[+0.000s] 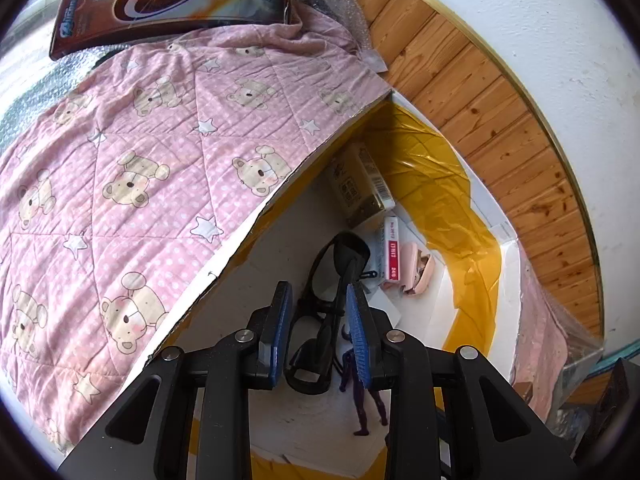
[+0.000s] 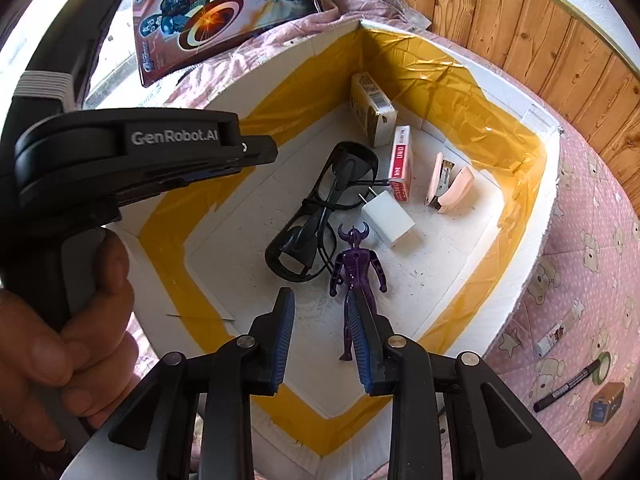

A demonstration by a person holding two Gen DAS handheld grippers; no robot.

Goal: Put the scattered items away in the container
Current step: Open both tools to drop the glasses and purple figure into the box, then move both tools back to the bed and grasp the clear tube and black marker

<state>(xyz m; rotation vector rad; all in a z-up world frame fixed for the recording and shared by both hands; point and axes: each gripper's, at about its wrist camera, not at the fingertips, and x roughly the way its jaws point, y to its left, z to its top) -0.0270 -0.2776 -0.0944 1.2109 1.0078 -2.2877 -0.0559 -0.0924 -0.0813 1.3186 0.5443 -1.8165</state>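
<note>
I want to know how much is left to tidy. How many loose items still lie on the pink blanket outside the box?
4, all at the lower right: a small white tube, a black marker, a green tape roll, a small brown box. More may lie out of view.

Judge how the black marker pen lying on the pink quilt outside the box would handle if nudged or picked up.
The black marker pen looks round-barrelled, so it would probably roll, though the soft pink bear-print quilt may damp that. It seems stiff and light; a slim, smooth barrel could slip.

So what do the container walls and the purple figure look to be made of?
Container: likely white foam board, matte and pitted, with crumbly edges, bound in glossy, wrinkled yellow tape. Purple figure: probably hard translucent plastic, showing shiny highlights.
</note>
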